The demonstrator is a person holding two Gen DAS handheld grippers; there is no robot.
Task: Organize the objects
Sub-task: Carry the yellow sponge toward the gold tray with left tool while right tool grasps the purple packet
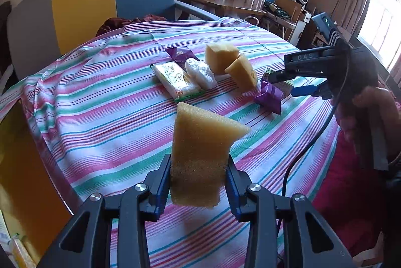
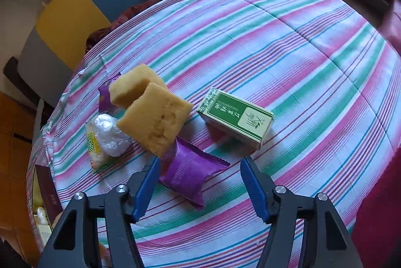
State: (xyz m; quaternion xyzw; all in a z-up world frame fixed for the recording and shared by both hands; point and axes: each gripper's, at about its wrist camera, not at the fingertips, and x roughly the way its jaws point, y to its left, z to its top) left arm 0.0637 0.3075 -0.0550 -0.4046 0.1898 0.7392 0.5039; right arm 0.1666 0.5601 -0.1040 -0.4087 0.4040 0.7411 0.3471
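Sponge [image 1: 200, 157] clamped in my left gripper [image 1: 198, 182], fingers squeezing its sides, held up off the striped table [image 1: 100, 117] and well short of the pile. My right gripper [image 2: 200, 182] hangs with fingers spread, nothing in them, just over the near purple packet [image 2: 193, 175], green box [image 2: 235, 117] beyond it. Judging mid-carry: sponge likely goes by the two sponges [image 1: 230, 64] next, needs a low, gentle release. Writing: "DAS" on the right gripper's body; box and white packet [image 1: 175, 78] print unreadable.
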